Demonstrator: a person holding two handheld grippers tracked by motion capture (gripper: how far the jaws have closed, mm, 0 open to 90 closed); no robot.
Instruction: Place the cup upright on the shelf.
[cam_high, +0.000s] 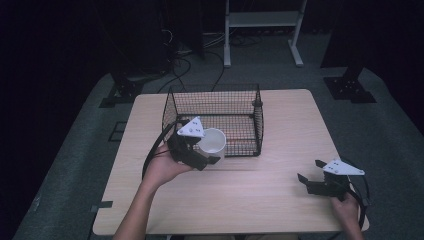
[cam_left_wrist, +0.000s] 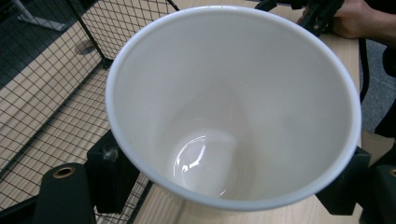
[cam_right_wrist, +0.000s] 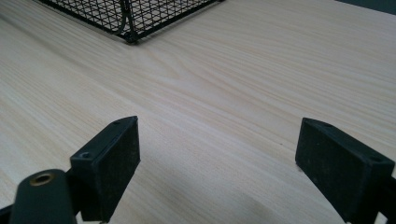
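meanwhile left gripper (cam_high: 204, 150) clamps white cup (cam_high: 212, 141) at basket (cam_high: 257, 120) front

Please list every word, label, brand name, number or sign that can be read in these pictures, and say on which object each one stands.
There are none. The white cup in the left gripper is plain inside and on its rim. The wire basket, the wooden table, and the right gripper with its grey plate bear no readable print.
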